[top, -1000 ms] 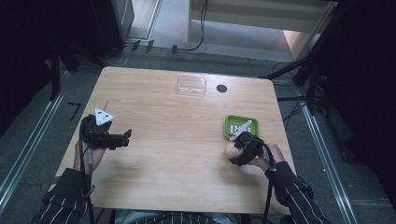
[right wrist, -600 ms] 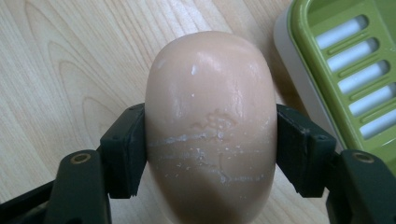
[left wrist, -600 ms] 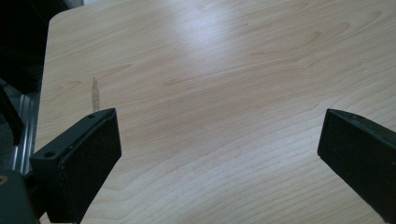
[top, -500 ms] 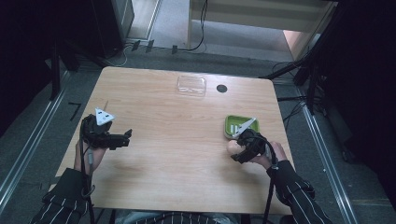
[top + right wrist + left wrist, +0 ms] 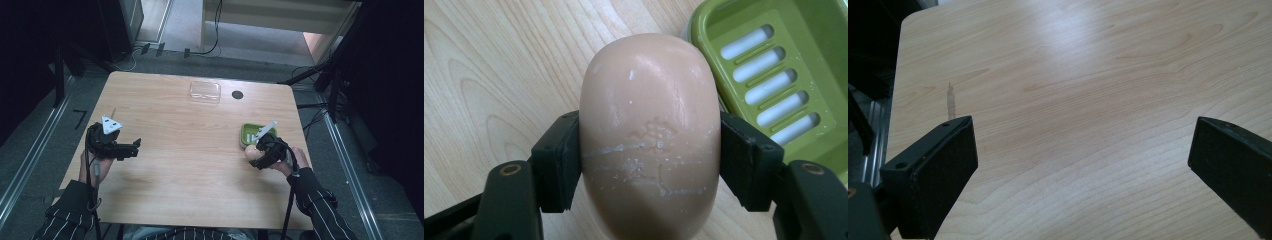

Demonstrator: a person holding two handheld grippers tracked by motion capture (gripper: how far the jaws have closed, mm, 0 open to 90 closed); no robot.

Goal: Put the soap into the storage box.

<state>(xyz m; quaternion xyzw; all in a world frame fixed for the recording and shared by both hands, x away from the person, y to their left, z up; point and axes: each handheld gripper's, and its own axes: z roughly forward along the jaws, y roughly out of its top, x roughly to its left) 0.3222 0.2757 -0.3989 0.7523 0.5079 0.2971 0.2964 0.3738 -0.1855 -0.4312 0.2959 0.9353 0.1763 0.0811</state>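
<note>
The right hand-held gripper [image 5: 651,150] clamps the soap bar [image 5: 649,145] across its middle, at the counter's [image 5: 200,150] right, beside the green soap dish [image 5: 784,75]. Soap is likely firm but slippery; a mid-bar grip suits. The left hand-held gripper [image 5: 1083,165] stands open, empty.

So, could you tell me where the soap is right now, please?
The soap sits clamped in the right tool, near the table's right edge in the high view, just beside the green dish.

A peach-beige soap bar [image 5: 649,135] with whitish scuff lines; a lime-green soap dish [image 5: 784,65] with white slots; a pale wood-grain worktop [image 5: 175,130]; black tool pads [image 5: 556,160]; dark pinstriped sleeves [image 5: 320,200].
</note>
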